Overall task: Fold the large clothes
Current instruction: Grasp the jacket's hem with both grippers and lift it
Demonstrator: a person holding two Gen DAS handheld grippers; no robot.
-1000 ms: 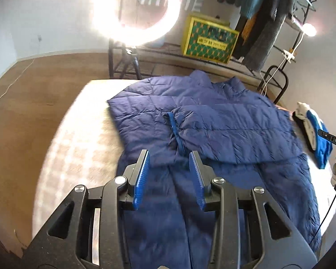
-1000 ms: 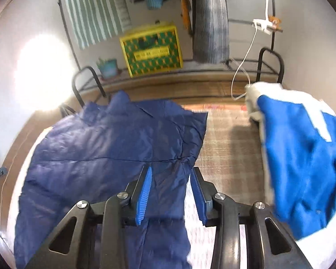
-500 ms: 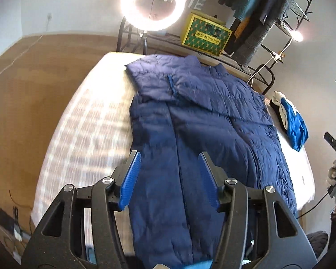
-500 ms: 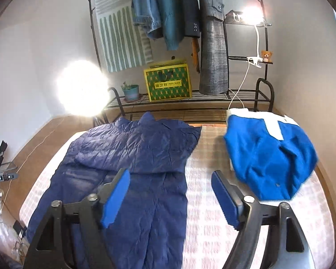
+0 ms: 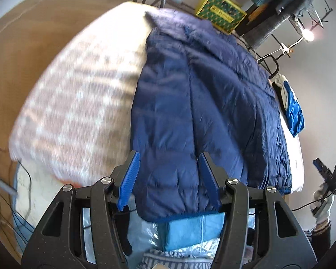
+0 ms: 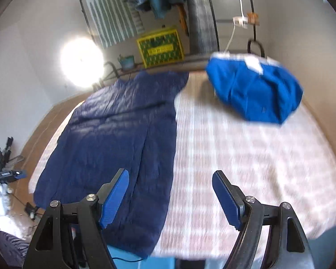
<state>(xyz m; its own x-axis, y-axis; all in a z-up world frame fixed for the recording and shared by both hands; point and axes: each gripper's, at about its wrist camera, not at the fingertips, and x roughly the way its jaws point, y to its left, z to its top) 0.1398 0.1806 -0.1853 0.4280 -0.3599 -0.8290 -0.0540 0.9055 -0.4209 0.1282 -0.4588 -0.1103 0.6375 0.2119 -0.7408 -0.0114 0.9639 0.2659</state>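
Note:
A navy quilted puffer jacket (image 5: 203,103) lies spread lengthwise on the checked bed (image 5: 78,94), its hem hanging over the near edge. My left gripper (image 5: 170,179) is open above the hem, holding nothing. In the right wrist view the jacket (image 6: 114,134) lies on the left half of the bed (image 6: 246,157). My right gripper (image 6: 170,199) is wide open and empty above the jacket's right edge near the hem.
A bright blue and white garment (image 6: 255,92) lies bunched at the bed's far right corner. A clothes rack with a yellow crate (image 6: 160,47) and a ring light (image 6: 81,61) stand behind the bed. Cables and gear lie on the floor at left (image 6: 4,174).
Both grippers have pulled back from the folded upper part toward the hem end of the bed and risen. The right gripper has opened wider. Both views are motion-blurred.

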